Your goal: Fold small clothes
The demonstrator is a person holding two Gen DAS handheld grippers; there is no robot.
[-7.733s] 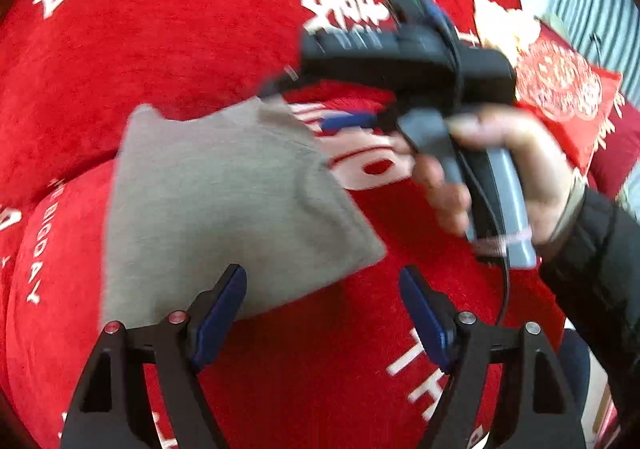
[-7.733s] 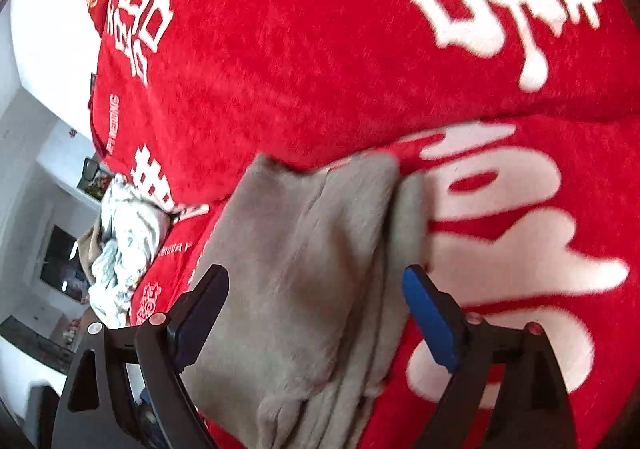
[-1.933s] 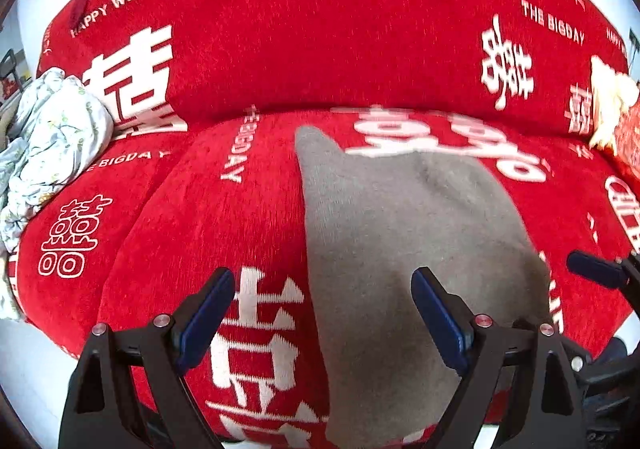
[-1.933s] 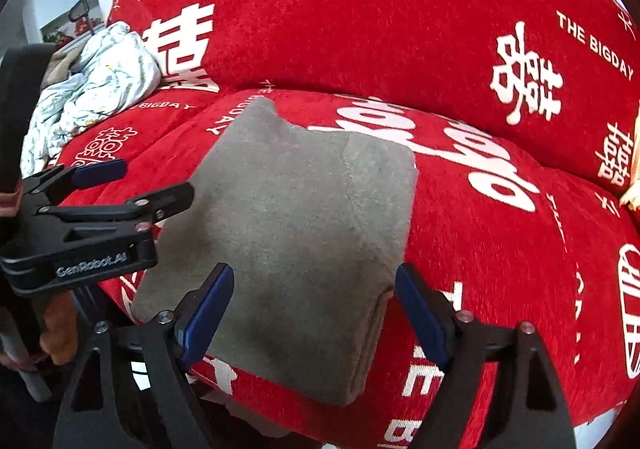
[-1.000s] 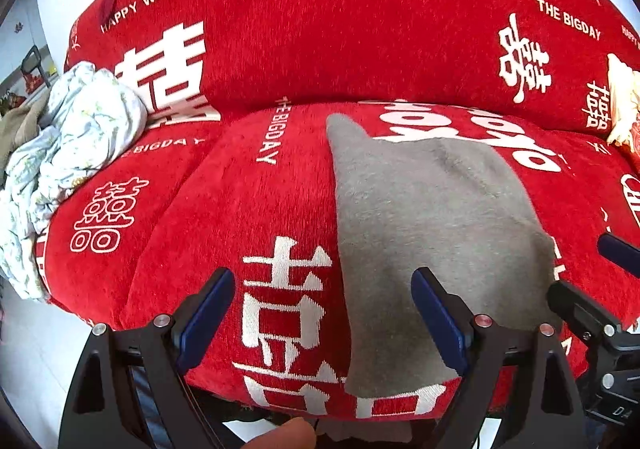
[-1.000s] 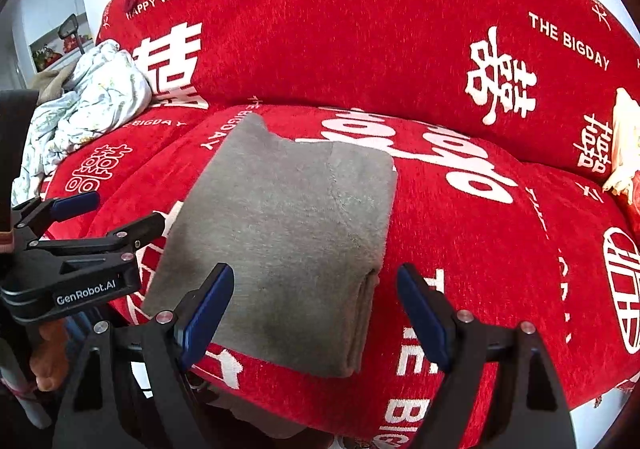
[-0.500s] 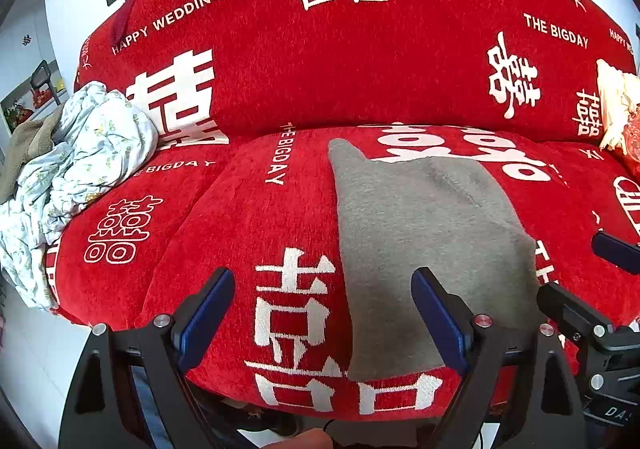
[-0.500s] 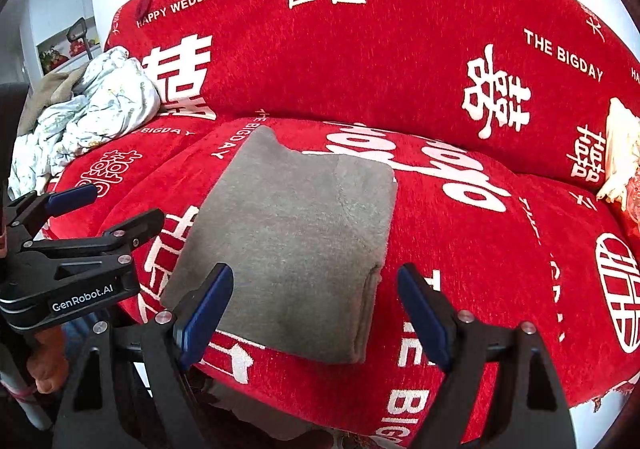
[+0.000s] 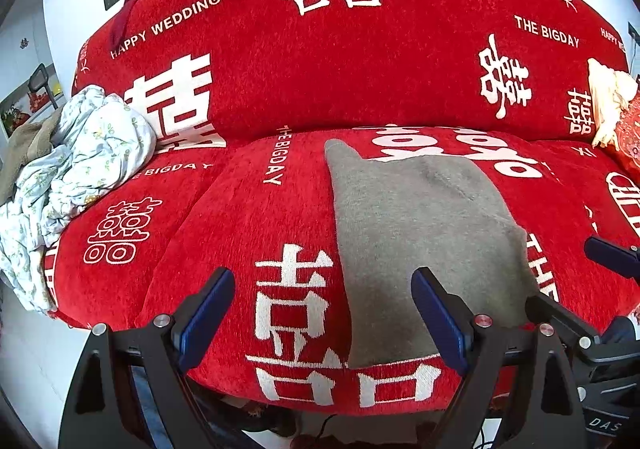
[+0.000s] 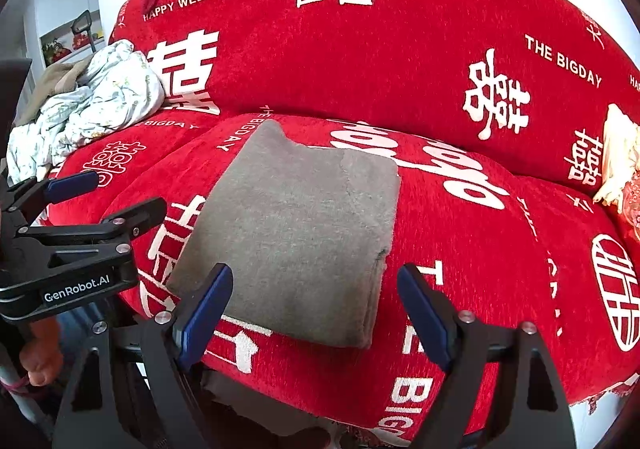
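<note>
The soft grey knitted garment (image 10: 304, 233) lies folded flat on the red printed sofa seat (image 9: 248, 217) — the fold looks finished. Left gripper (image 9: 320, 319) and right gripper (image 10: 316, 313) hover spread, holding nothing — next probably calls for another piece.

left gripper (image 9: 322, 319): black frame, blue finger pads, silver screws
right gripper (image 10: 314, 315): same black frame, blue pads, silver screws
marking: white "GenRobot.AI" lettering on left gripper's black body
hand (image 10: 40, 355): partly visible under that body

Folded grey garment (image 10: 296, 225) lies flat on red sofa (image 10: 460, 249).
</note>
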